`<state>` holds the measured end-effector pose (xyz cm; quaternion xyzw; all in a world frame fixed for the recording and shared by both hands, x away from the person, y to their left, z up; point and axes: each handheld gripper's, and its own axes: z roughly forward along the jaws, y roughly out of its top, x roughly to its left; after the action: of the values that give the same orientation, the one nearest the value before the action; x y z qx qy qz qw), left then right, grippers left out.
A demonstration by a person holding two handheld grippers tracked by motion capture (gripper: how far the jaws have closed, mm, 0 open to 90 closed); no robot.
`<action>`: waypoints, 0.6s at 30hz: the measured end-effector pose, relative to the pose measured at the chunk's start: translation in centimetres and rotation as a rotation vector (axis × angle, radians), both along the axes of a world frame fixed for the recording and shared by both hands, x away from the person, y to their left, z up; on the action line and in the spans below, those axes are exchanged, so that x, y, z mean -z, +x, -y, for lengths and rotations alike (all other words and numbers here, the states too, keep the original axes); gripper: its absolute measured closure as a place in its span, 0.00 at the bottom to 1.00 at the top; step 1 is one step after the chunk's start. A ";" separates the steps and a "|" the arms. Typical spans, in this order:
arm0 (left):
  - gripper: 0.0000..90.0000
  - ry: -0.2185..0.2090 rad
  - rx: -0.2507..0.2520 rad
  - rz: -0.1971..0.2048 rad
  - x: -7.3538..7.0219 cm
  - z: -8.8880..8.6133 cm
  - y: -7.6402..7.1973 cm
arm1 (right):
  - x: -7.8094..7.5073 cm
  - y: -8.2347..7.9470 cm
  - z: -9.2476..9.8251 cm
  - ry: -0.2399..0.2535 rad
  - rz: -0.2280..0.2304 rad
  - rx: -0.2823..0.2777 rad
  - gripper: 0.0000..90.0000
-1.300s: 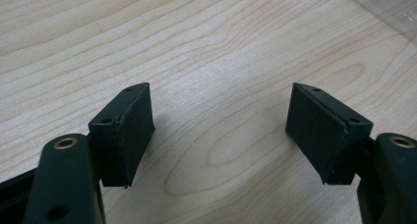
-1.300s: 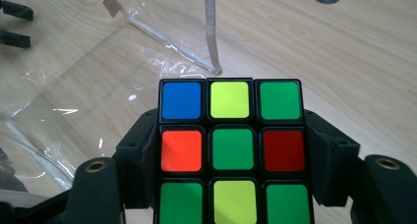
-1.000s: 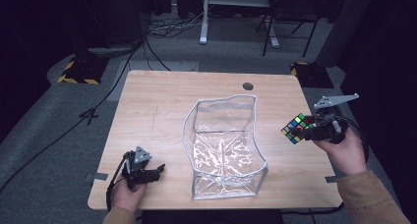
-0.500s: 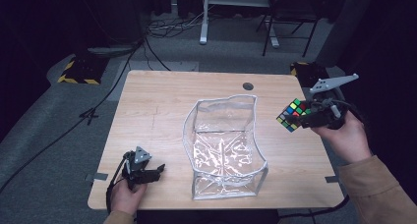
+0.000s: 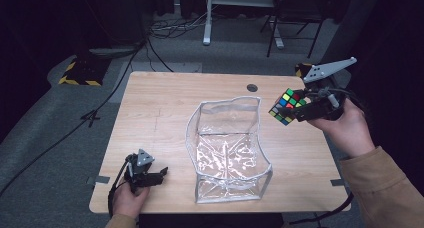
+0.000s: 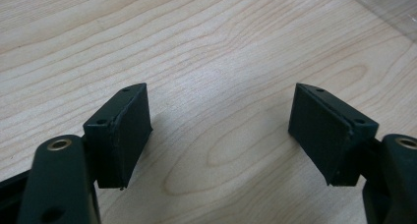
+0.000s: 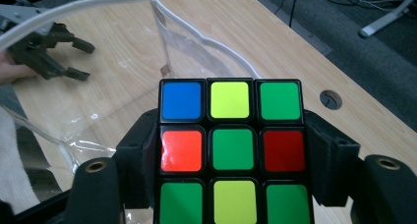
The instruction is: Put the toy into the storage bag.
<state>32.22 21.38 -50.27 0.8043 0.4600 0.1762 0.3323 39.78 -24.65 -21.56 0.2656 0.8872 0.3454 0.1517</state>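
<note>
While the right tongs (image 5: 296, 108) pinch a colour-tiled puzzle cube (image 5: 286, 106) between their two pads, they hold it in the air at about three o'clock of the surface (image 5: 165, 113), clear of the wood. In the right gripper view the cube (image 7: 231, 150) sits squarely between the black jaws, one pad pressed on each side face, with blue, yellow and green tiles along its top row and orange, green and red across the middle. A clear plastic bag (image 5: 227, 148) with a white rim stands open at the centre of the surface; the cube is at its two o'clock, just beside the upper rim and outside it. The person's right hand (image 5: 345, 130) grips the tool from behind, a tan sleeve (image 5: 385, 188) trailing toward five o'clock.

At seven o'clock the left tongs (image 5: 159, 175) lie low near the front edge, held in the left hand (image 5: 129, 200), well apart from the bag. Seen in the left gripper view, their pads (image 6: 125, 130) are spread wide with bare wood between them.
</note>
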 end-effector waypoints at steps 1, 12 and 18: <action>0.26 0.001 0.001 -0.001 0.0 0.0 0.0 | -0.1 -0.1 -0.3 0.000 0.001 -0.005 0.38; 0.25 0.002 0.007 -0.010 0.0 0.1 0.4 | -0.4 -0.5 -3.9 -0.033 -0.025 -0.088 0.38; 0.25 -0.002 -0.006 -0.004 0.0 0.2 0.5 | -0.6 -0.6 -6.1 -0.043 -0.022 -0.130 0.38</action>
<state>32.72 21.19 -50.26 0.8030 0.4633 0.1750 0.3316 39.20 -18.60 -20.93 0.2080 0.9114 0.3326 0.1247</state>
